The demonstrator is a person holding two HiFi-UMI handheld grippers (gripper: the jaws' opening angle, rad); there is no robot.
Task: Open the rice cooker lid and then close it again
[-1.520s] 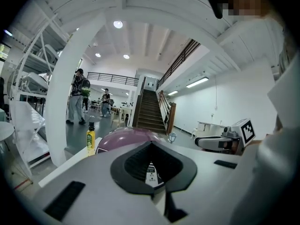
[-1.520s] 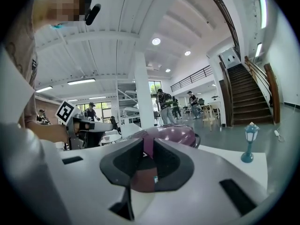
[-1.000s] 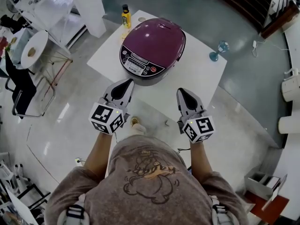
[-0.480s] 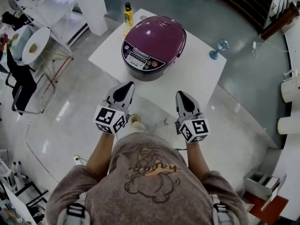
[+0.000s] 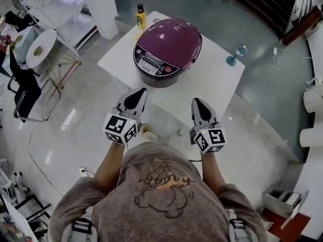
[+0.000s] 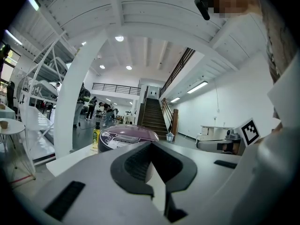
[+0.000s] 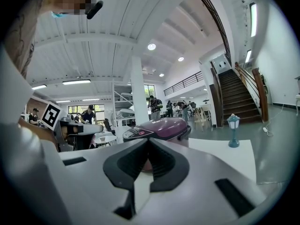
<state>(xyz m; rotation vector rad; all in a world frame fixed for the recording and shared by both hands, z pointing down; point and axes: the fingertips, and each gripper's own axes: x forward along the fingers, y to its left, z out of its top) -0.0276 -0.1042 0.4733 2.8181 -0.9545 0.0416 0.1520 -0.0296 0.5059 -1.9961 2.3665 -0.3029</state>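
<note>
Purple rice cooker (image 5: 168,49) is sitting closed — left gripper (image 5: 140,92) and right gripper (image 5: 197,103), jaws together and empty, are hovering short of it, scarcely moved; opening is still pending.

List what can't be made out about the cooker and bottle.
- Cooker panel print: head view, too small to read.
- Cooker base: left gripper view, hidden behind the left gripper; right gripper view, hidden behind the right gripper.
- Bottle label: too small in head and left gripper views.
</note>
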